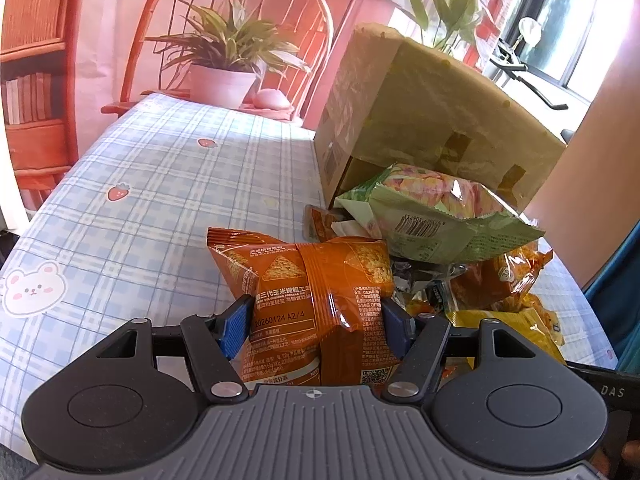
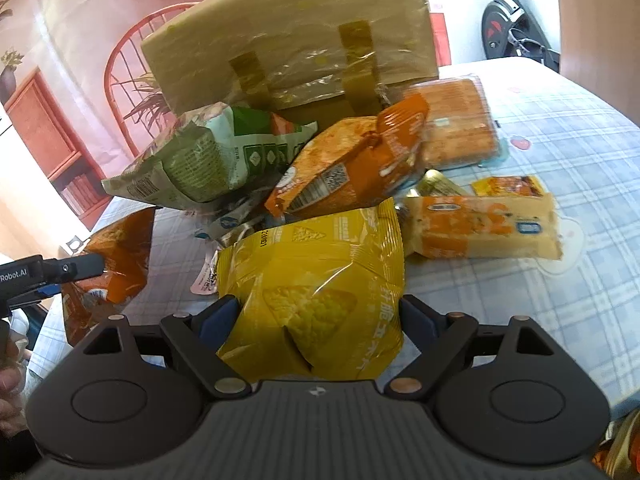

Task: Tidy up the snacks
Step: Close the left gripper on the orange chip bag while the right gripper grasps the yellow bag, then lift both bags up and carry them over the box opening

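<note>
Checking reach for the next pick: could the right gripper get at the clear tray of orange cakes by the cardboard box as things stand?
Probably not yet: the right gripper has a yellow chip bag between its fingers, though the clear tray lies uncovered beside the cardboard box.

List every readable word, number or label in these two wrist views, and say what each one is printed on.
"20260124 A2/4": orange snack bag between the left gripper's pads.
"DAS": black gripper body at the left view's right edge.
"Robot.AI": black gripper body at the right view's left edge.
Yellow chip bag, green bag, barcodes, QR codes and the orange bag's remaining print: too small or blurred.
</note>
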The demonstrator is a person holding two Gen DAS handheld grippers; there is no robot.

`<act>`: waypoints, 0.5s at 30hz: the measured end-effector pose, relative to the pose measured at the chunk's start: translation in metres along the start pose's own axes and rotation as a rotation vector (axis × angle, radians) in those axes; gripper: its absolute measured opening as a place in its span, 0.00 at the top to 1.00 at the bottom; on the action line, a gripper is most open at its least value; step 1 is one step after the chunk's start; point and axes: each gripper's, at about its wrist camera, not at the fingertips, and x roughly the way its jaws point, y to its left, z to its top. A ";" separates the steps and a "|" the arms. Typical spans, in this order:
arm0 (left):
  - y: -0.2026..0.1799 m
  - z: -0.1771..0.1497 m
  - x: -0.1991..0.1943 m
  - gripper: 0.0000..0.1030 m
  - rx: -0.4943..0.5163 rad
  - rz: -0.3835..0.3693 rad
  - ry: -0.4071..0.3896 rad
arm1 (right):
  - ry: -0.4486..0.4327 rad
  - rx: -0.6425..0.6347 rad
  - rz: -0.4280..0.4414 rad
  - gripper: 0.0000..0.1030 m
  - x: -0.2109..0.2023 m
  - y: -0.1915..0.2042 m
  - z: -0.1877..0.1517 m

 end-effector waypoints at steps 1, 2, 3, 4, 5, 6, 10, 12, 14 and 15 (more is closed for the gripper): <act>-0.001 0.000 -0.002 0.33 0.002 0.000 -0.005 | -0.004 0.002 0.000 0.15 -0.003 -0.001 -0.001; -0.002 0.000 -0.003 0.33 0.005 0.000 -0.010 | -0.008 0.003 0.001 0.15 -0.006 -0.001 -0.002; -0.003 0.000 -0.006 0.33 0.008 0.001 -0.017 | -0.013 0.001 0.002 0.15 -0.009 0.000 -0.002; -0.004 0.001 -0.008 0.33 0.012 0.002 -0.024 | -0.019 -0.002 0.004 0.15 -0.012 0.001 -0.002; -0.005 0.001 -0.011 0.33 0.015 0.005 -0.032 | -0.027 -0.006 0.006 0.15 -0.015 0.002 -0.002; -0.006 0.002 -0.014 0.33 0.018 0.009 -0.042 | -0.034 -0.013 0.008 0.15 -0.019 0.004 -0.002; -0.006 0.003 -0.027 0.33 0.006 0.039 -0.082 | -0.068 -0.039 0.012 0.15 -0.029 0.011 -0.001; -0.003 0.006 -0.032 0.33 -0.005 0.051 -0.102 | -0.079 -0.046 0.011 0.15 -0.033 0.014 0.001; -0.001 0.009 -0.039 0.33 -0.017 0.061 -0.127 | -0.091 -0.053 0.012 0.15 -0.037 0.016 0.002; 0.000 0.011 -0.042 0.33 -0.021 0.064 -0.138 | -0.097 -0.055 0.015 0.15 -0.038 0.018 0.003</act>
